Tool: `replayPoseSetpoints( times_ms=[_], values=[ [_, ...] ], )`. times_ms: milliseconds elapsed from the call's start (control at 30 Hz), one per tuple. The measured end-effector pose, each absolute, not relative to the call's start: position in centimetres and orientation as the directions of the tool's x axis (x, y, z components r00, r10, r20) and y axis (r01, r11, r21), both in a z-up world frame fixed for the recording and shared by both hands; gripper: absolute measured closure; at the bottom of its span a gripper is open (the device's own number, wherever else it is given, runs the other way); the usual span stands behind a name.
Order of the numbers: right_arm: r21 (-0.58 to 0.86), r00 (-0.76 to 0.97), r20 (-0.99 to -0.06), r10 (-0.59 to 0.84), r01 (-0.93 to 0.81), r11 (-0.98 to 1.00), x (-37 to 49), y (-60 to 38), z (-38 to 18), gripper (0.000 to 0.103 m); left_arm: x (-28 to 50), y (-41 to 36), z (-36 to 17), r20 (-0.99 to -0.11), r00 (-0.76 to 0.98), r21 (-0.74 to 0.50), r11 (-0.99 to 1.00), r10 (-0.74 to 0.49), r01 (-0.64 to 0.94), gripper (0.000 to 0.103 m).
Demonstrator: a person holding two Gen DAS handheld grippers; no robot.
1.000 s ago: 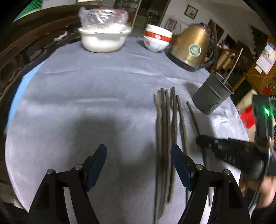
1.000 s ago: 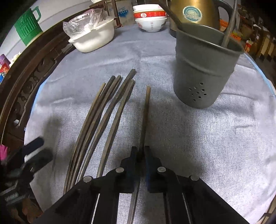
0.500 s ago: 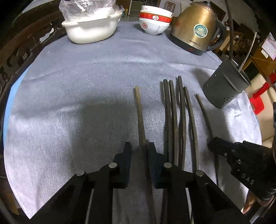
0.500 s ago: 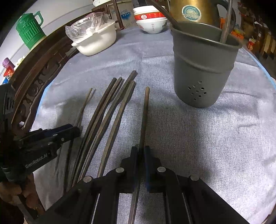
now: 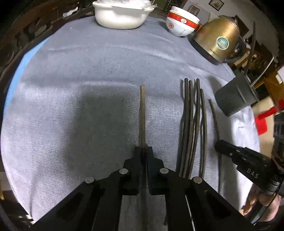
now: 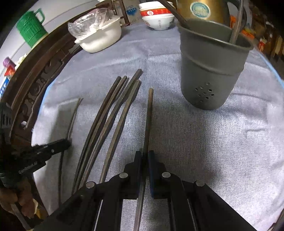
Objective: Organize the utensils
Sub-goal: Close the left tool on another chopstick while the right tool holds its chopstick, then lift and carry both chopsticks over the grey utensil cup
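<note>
My left gripper is shut on one dark chopstick, which points away over the grey cloth, left of the row. It also shows in the right wrist view. My right gripper is shut on another chopstick at the right of the row; it shows in the left wrist view. Several dark chopsticks lie side by side between them. A grey utensil holder stands upright ahead right with utensils in it, also seen at the left view's right edge.
A white bowl with a plastic bag, stacked red-and-white bowls and a brass kettle stand along the far edge of the round table. A carved wooden rail borders the left side. A green jug sits beyond.
My left gripper moved onto the leftmost chopstick, shut on it and drew it left, away from the row. My right gripper stayed shut on its chopstick with little movement.
</note>
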State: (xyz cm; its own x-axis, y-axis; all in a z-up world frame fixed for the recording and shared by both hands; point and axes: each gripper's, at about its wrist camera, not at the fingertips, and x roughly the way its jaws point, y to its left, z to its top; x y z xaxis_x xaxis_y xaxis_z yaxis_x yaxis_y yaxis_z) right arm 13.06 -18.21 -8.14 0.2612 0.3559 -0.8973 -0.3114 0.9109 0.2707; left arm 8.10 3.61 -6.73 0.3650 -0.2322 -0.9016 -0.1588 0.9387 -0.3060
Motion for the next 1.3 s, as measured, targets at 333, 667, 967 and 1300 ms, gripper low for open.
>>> replayPoseSetpoints(
  times_ms=[333,667,967,1300],
  values=[
    [0.214,0.226,-0.933,0.279,-0.273,0.938,16.9,-16.2,-8.0,0.080,12.4,3.3,-6.2,-0.929,0.323,-0.241,0.958,-0.182,-0.152,0.064],
    [0.183,0.151,-0.957,0.249,-0.353,0.917,17.3,-16.0,-7.5,0.095,12.9,5.0,-6.8,-0.936,0.246,-0.288,0.950,-0.253,-0.119,0.098],
    [0.168,0.139,-0.963,0.232,-0.365,0.916,18.6,-15.3,-7.1,0.097,13.9,5.0,-6.8,-0.938,0.205,-0.308,0.943,-0.279,-0.124,0.098],
    [0.318,0.662,-0.638,0.394,-0.240,0.917,12.5,-21.9,3.4,0.097,8.3,7.7,2.0,-0.690,0.695,-0.415,0.897,-0.202,-0.151,0.098]
  ],
)
